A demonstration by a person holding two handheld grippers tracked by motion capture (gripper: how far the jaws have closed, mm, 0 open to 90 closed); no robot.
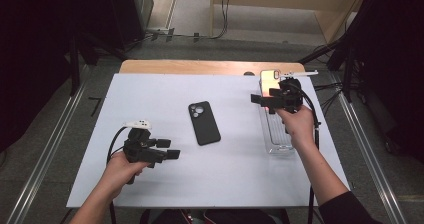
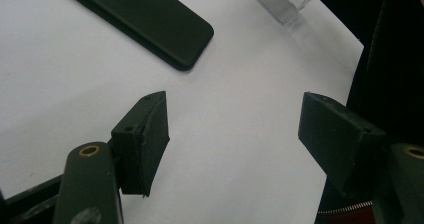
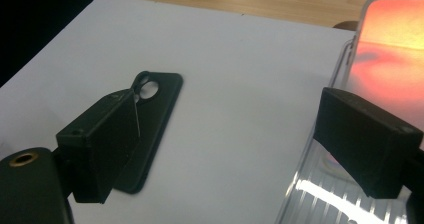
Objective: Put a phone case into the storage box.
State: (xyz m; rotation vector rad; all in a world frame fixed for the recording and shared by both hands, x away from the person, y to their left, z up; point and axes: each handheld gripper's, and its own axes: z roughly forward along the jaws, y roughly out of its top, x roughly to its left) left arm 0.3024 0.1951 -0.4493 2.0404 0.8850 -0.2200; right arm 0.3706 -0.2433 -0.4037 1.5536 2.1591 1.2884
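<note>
A black phone case [image 1: 204, 123] lies camera-hole end away from me in the middle of the white sheet [image 1: 150, 99]. A phone [image 1: 269, 80] with a glowing orange screen rests at the far end of a clear ribbed tray [image 1: 278, 134] on the right. My right gripper [image 1: 263, 104] hovers over the tray's far half, pointing left, open and holding nothing. In the right gripper view, the gripper [image 3: 230, 129] has the case [image 3: 161, 96] behind its left jaw and the phone [image 3: 395, 49] behind its right one. My left gripper [image 1: 169, 149] stands open near the front left, and in its own view [image 2: 235, 129] it points towards the case [image 2: 145, 19].
The wooden table edge [image 1: 210, 66] shows beyond the sheet. A corner of the clear tray [image 2: 285, 1] appears in the left gripper view. A white pen-like thing [image 1: 302, 74] lies by the phone at the back right. Cables trail from both grippers.
</note>
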